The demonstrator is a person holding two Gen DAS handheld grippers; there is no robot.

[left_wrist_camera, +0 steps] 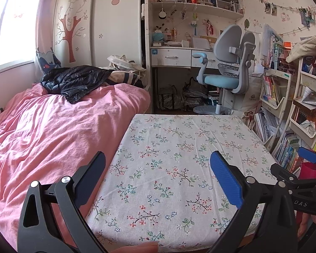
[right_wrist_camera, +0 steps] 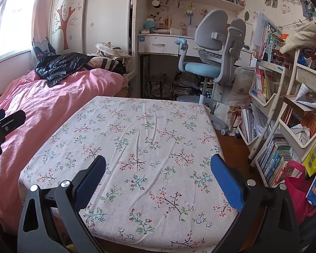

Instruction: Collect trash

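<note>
My left gripper [left_wrist_camera: 158, 162] stands open above a table under a floral cloth [left_wrist_camera: 179, 143], with nothing between its blue pads. Over the same floral cloth [right_wrist_camera: 149, 126] my right gripper [right_wrist_camera: 158, 164] is open and empty too. No loose trash shows on the cloth in either view. Part of the right gripper [left_wrist_camera: 299, 164] enters the left wrist view at the right edge. The left gripper [right_wrist_camera: 4, 120] shows at the left edge of the right wrist view, over the pink bedding. Crumpled paper [right_wrist_camera: 301, 130] lies in a rack bin on the right.
A bed with a pink cover [left_wrist_camera: 42, 137] touches the table's left side, with a black shiny bundle [left_wrist_camera: 73, 82] at its far end. Beyond the table stand a grey-blue chair [left_wrist_camera: 227, 71] and a desk [left_wrist_camera: 170, 57]. Book racks [right_wrist_camera: 274, 109] and a pink bag [right_wrist_camera: 295, 181] crowd the right.
</note>
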